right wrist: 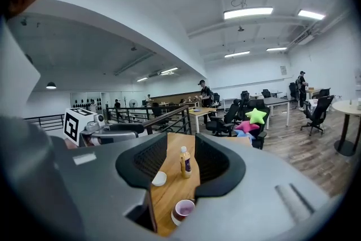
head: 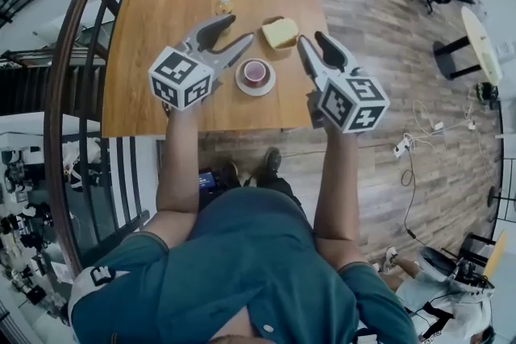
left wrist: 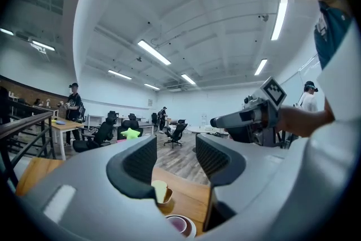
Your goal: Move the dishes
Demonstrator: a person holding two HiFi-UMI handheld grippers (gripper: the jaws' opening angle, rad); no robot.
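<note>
- On the wooden table [head: 161, 12], near its front edge, the cup [head: 255, 72] stands on its saucer [head: 256, 91]. It sits between the two grippers, lower than their tips.
- Behind the cup is a bowl [head: 280, 49] holding a pale yellow block [head: 280, 32]. A bottle [head: 224, 4] stands upright farther back.
- Left gripper [head: 231, 30]: jaws narrowly apart, nothing between them. In the left gripper view the cup [left wrist: 179, 224] lies ahead and low, under the gap.
- Right gripper [head: 313, 40]: jaws narrowly apart, empty. In the right gripper view the cup [right wrist: 183, 210] lies low in the gap, with the bottle [right wrist: 185, 162] beyond it.
- Key relation: the saucer is round, so it has no long axis and can be approached from either side. Both grippers look about equally near it. The bowl lies just beside the right gripper's tips.
- Writing: none is legible. The bottle label is too small to read, and the marker cubes [head: 181, 76] show only black-and-white squares.
</note>
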